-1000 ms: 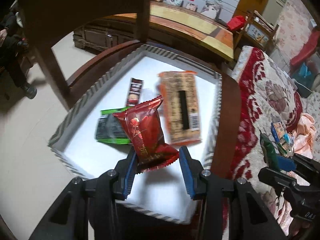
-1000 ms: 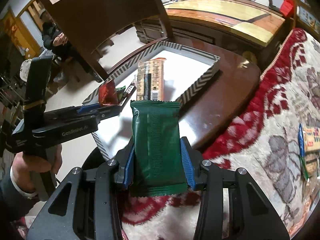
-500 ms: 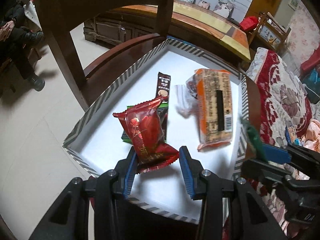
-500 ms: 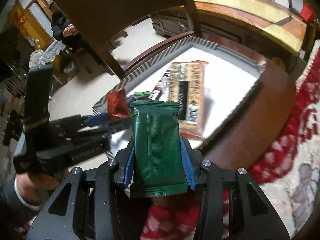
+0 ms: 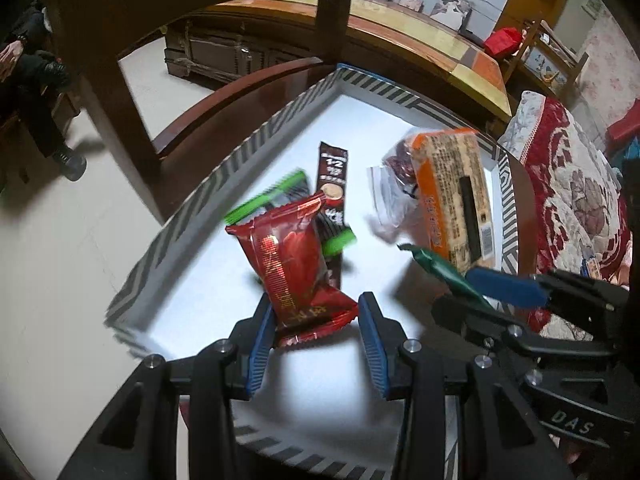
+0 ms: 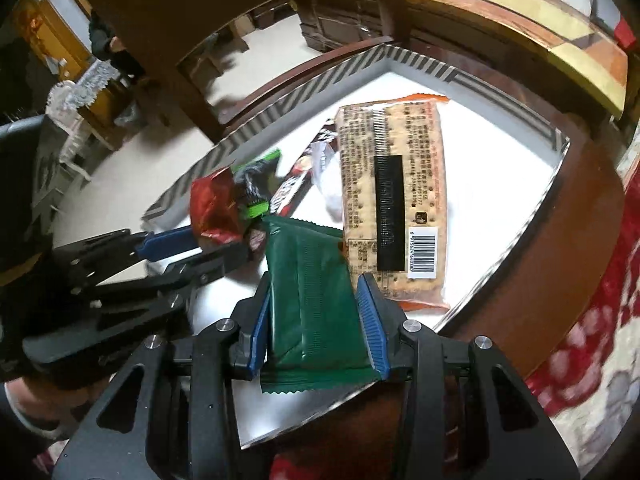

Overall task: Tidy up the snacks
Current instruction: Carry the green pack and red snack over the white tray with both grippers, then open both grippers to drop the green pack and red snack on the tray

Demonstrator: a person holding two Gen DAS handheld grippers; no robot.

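Note:
My left gripper [image 5: 316, 320] is shut on a red snack packet [image 5: 292, 264] and holds it over the near part of the white tray [image 5: 224, 168] with a striped rim. My right gripper [image 6: 312, 312] is shut on a dark green packet [image 6: 312, 300] and holds it over the tray's near edge, beside the left gripper [image 6: 172, 248]. In the tray lie an orange cracker pack [image 5: 452, 196], a brown coffee stick [image 5: 332, 176], a green-edged black packet [image 5: 280, 196] and a clear bag [image 5: 390, 208]. The green packet's tip [image 5: 436, 266] shows in the left wrist view.
The tray sits on a round dark wooden table [image 6: 572, 248]. A wooden chair [image 5: 112, 80] stands behind it on the left. A red patterned blanket [image 5: 576, 208] lies to the right. A person sits at the far left [image 5: 28, 64].
My right gripper has carried the green packet from over the blanket to over the tray, close to the left gripper. My left gripper has kept hold of the red packet and shifted slightly.

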